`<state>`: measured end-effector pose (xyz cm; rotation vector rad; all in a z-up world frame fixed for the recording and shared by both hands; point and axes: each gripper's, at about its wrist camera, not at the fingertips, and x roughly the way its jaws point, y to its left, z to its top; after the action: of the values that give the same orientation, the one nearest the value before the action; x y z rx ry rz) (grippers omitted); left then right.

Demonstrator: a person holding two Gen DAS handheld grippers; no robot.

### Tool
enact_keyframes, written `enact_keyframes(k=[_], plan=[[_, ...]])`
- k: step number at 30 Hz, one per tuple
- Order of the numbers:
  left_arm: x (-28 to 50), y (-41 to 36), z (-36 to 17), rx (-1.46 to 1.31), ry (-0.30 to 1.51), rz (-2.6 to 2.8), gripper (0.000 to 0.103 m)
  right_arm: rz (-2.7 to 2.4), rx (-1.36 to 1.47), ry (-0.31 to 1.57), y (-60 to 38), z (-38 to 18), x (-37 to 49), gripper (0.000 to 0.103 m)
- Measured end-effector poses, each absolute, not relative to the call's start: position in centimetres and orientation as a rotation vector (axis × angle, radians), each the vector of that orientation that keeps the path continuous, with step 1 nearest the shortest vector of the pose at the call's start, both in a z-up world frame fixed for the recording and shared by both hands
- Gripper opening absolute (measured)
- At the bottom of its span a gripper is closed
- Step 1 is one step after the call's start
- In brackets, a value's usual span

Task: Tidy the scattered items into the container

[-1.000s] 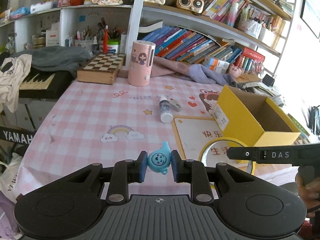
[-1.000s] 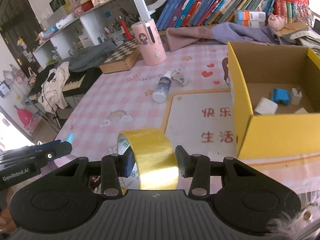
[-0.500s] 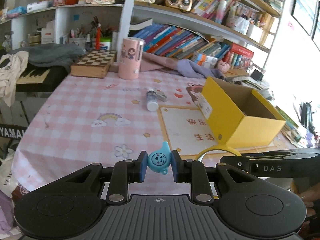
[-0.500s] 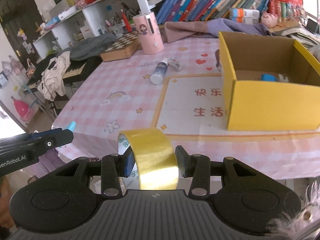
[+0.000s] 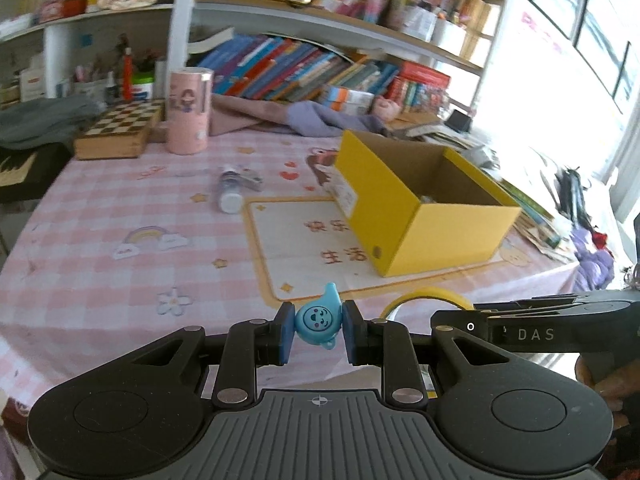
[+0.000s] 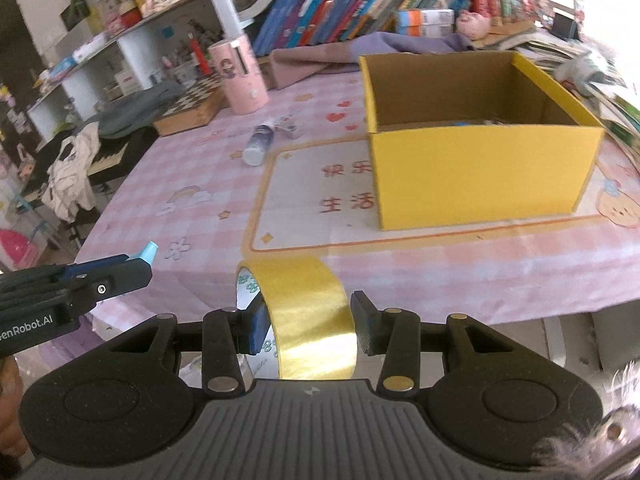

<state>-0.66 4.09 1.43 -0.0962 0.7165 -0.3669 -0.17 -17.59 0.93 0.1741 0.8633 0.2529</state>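
Observation:
My left gripper (image 5: 315,334) is shut on a small blue smiley-face toy (image 5: 319,318), held off the table's near edge. My right gripper (image 6: 308,326) is shut on a roll of yellow tape (image 6: 308,316), also held in front of the table. The open yellow cardboard box (image 6: 480,168) stands on the pink checked tablecloth, ahead and to the right; it also shows in the left wrist view (image 5: 416,216). Its contents are mostly hidden by its walls. A small white bottle (image 6: 258,144) lies on its side mid-table, next to a small grey item (image 6: 290,130).
A pink cylinder (image 5: 188,112) and a chessboard box (image 5: 120,130) stand at the table's back. Purple cloth (image 6: 360,50) and bookshelves lie behind. A keyboard with clothes (image 6: 76,168) is left of the table. Stacked papers (image 6: 600,80) sit right of the box.
Both grippers have pulled back from the table and away from the box, still holding the toy and the tape. The box now looks farther off and its inside is less visible.

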Motion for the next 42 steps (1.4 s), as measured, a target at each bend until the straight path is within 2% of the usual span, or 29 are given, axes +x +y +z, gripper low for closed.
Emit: enact_keyframes(k=[23, 42], plan=[[0.4, -4.8, 1.1, -0.001, 0.739, -0.629, 0.024, 0.010, 0.269, 0.847, -26.0, 1.0, -4.6, 0.040], [3.3, -8.8, 1.9, 0.017, 0.710, -0.651, 0.024, 0.011, 0.254, 0.817, -29.6, 1.9, -1.2, 0.040]])
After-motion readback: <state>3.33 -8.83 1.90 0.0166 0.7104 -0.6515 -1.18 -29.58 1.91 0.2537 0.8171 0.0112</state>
